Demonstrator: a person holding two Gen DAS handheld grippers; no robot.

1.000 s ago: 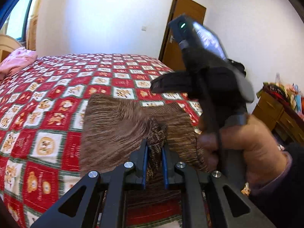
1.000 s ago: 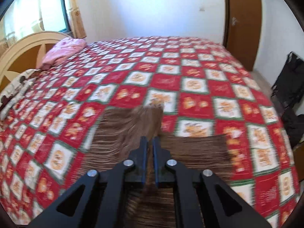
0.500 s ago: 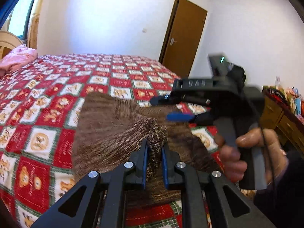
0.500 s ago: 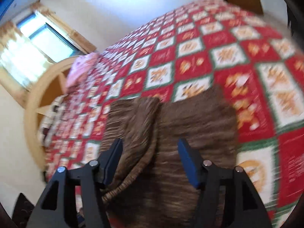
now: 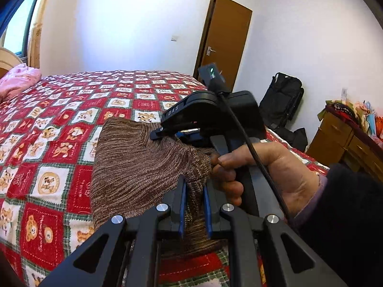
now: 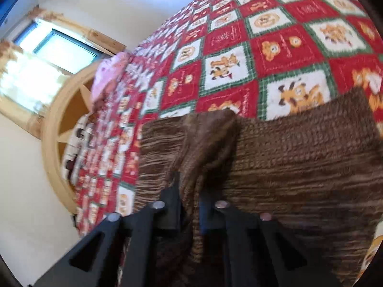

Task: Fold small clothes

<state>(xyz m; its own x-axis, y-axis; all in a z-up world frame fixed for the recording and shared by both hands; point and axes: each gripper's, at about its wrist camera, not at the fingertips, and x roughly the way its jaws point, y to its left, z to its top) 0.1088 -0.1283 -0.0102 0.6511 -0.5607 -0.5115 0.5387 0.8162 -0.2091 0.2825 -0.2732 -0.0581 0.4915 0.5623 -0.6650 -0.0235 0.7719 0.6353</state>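
Right now, looking across the bed:
Garment: brown knit garment point(image 5: 134, 167) is lying on the red patterned bedspread point(image 5: 55, 124), one fold lifting.
Left gripper point(image 5: 194, 198): its jaws are pinching a bunched ridge of the knit.
Right gripper point(image 6: 189, 205): its jaws are closing, a raised fold sitting between them.
In the way: the person's hand point(image 5: 261, 174) is crowding the garment's right side.
Around: pink cloth point(image 5: 18, 80), brown door point(image 5: 223, 40), black bag point(image 5: 282, 98), cluttered wooden dresser point(image 5: 344, 138).
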